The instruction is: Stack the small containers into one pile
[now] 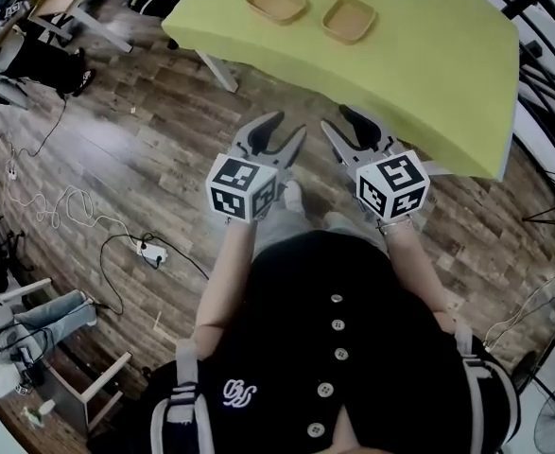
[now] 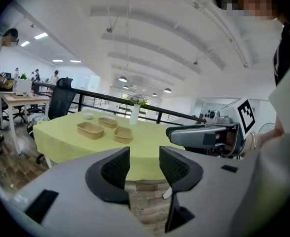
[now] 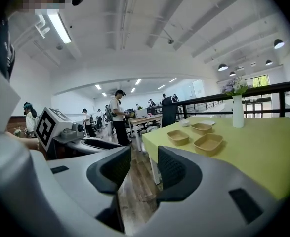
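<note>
Three containers (image 1: 349,19) lie ahead on the surface (image 1: 428,74), well beyond my left gripper (image 1: 286,132) and right gripper (image 1: 341,126), both jaws released and empty, the right looking slightly nearer.

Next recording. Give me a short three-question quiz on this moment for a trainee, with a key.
1. True or false: the left gripper is shut on a container.
2. How many shallow tan rectangular containers lie on the yellow-green clothed table? A two, B three, C five.
3. Fill in: the jaws of the right gripper stand ____, with nothing held between them.
Key: 1 false, its jaws are apart and empty; 2 B, each lying singly, none stacked; 3 apart.
</note>
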Tool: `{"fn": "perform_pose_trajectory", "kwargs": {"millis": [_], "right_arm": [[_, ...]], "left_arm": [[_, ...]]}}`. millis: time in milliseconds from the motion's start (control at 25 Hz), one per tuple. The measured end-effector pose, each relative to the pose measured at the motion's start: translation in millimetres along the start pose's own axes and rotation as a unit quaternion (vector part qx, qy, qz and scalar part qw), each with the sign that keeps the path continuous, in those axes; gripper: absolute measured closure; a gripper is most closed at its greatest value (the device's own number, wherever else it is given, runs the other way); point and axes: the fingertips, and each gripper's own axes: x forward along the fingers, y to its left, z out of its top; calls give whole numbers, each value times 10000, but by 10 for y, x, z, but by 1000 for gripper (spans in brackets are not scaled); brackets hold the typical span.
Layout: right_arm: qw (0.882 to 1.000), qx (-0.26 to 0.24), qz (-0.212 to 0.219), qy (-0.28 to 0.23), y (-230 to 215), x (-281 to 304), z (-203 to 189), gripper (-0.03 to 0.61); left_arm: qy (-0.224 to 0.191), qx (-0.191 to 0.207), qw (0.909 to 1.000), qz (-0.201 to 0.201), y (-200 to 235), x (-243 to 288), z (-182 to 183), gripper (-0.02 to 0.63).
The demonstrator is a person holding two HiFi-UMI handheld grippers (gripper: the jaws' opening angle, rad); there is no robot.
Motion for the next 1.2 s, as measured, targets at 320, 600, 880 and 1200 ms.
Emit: {"fn": "perform_pose_trajectory", "kwargs": {"millis": [320,600,880,1200], "right_arm": [[9996,89,-257,68,-11,585,88,416],[9984,249,-480,185,-231,754,76,428],[9985,325,-404,186,-426,1065,83,433],[9987,366,-345,36,-1117,1724,479,434]], "left_arm": [[20,28,9997,-236,633,45,178,423],[-8,-251,9993,-270,831,220,178,423],[102,-271,9993,-227,1079,464,251,423],[193,-138,9992,-313,1530,1173,682,413]]}}
